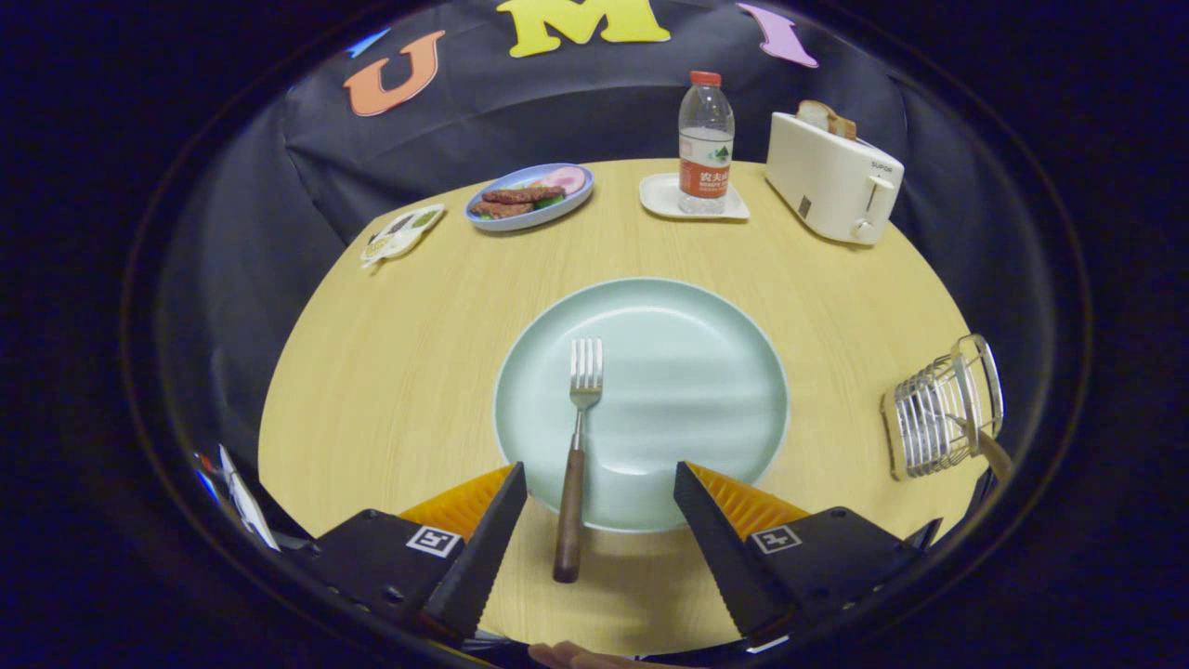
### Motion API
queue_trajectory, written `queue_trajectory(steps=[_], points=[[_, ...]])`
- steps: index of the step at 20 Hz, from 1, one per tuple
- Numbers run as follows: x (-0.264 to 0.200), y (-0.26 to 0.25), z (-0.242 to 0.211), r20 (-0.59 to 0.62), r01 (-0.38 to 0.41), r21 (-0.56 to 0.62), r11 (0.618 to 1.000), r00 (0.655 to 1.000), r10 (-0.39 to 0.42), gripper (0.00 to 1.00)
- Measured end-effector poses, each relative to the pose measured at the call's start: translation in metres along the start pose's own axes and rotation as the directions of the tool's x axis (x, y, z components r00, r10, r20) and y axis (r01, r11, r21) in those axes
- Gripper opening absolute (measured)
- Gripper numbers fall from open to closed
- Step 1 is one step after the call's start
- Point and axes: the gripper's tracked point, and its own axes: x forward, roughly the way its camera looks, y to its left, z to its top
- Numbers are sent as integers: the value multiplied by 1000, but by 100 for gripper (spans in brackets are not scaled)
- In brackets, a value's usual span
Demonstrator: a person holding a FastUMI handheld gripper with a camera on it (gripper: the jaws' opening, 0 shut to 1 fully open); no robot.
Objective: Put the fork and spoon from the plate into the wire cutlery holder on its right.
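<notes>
Jaws [599, 502] stand wide apart, gripping nothing, straddling the fork's wooden handle at the bench's [390, 372] near edge. That fork [576, 446] lies with its tines on the plate [687, 372] and its handle overhanging the rim toward the jaws. A spoon handle seems already to poke from the wire cutlery holder [938, 413] near the right edge. Best to close squarely on mid-handle, lift clear, then carry it right and drop it upright.

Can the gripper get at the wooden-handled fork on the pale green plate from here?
Probably yes. The gripper is open, and the wooden-handled metal fork lies between its fingers, its handle overhanging the rim of the round pale green plate. Nothing lies across it.
</notes>
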Motion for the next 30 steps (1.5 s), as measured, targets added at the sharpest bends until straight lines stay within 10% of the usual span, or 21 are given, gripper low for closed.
queue_trajectory(steps=[4,11,14,30], points=[[14,1,2,22,37,27,999,999,-37,94],[16,2,-15,-15,37,-17,999,999,-38,22],[6,0,-13,-35,6,-35,999,999,-7,8],[-97,-70,21,41,-100,-192,976,993,110,8]])
